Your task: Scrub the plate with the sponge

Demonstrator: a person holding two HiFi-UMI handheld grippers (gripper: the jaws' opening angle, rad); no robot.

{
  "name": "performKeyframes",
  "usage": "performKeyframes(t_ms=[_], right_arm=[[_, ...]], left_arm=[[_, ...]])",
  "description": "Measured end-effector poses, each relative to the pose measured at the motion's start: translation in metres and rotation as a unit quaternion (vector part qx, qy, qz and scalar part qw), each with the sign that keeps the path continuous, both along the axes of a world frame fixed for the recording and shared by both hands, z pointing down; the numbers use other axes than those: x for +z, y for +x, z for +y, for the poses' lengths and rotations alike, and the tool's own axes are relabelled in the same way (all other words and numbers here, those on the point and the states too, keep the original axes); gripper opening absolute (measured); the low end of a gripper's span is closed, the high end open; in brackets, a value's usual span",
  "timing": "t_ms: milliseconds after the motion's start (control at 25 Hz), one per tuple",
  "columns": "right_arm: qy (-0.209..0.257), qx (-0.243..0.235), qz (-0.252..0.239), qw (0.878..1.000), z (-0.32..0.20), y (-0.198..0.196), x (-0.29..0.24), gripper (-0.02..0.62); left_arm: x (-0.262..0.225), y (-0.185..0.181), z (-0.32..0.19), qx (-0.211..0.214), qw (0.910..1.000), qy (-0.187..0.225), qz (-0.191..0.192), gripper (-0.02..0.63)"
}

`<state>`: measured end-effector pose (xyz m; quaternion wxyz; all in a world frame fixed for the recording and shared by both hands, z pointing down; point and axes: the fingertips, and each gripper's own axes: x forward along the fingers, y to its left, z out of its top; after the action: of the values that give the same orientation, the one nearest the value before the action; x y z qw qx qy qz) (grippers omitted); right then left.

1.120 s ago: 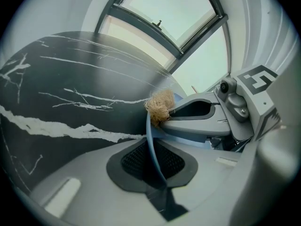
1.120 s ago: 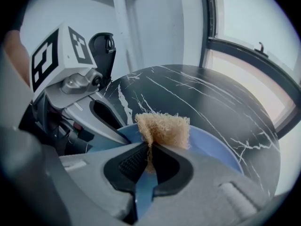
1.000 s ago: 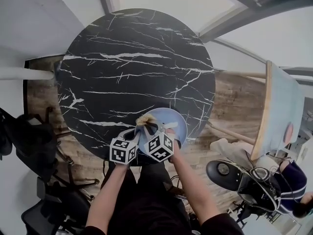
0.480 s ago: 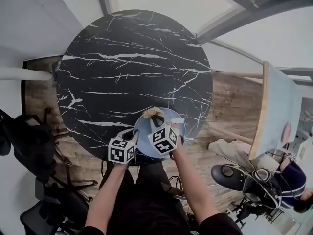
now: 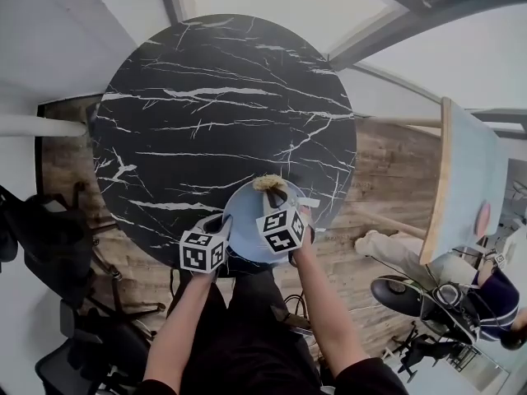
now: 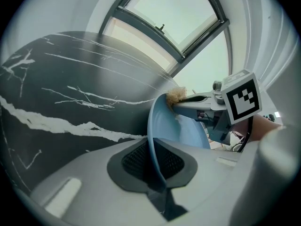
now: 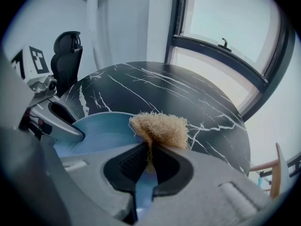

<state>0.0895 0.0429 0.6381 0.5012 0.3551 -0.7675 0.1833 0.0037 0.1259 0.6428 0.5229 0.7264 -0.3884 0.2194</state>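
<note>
A light blue plate (image 5: 251, 225) sits tilted at the near edge of the round black marble table (image 5: 222, 113). My left gripper (image 5: 224, 222) is shut on the plate's near-left rim (image 6: 153, 149), which stands edge-on between the pads; the jaws have just tightened slightly on it. My right gripper (image 5: 274, 196) is shut on a tan fibrous sponge (image 5: 269, 183), which rests on the plate's far rim. In the right gripper view the sponge (image 7: 160, 128) bulges above the right gripper (image 7: 149, 157), with the plate (image 7: 101, 131) below. The left gripper view shows the sponge (image 6: 177, 94) at the plate's far edge.
The plate overhangs the table's near edge, above my legs. A black office chair (image 7: 66, 48) stands beyond the table's left side. A wooden-edged panel (image 5: 465, 179) and a seated person (image 5: 494, 303) are off to the right. Windows lie past the far side.
The right gripper has carried the sponge rightward and a little farther along the plate's far rim. The left gripper has kept still on the rim.
</note>
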Motion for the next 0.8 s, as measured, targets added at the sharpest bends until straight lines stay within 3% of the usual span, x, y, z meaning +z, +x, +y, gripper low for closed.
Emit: performKeyframes(t_ms=[800], right_arm=[[-0.013,0.041,0.073,0.996,0.035,0.071,0.001,0.026]], left_arm=[[0.001,-0.002,-0.002,-0.042,0.9989,-0.011,0.017,0.018]])
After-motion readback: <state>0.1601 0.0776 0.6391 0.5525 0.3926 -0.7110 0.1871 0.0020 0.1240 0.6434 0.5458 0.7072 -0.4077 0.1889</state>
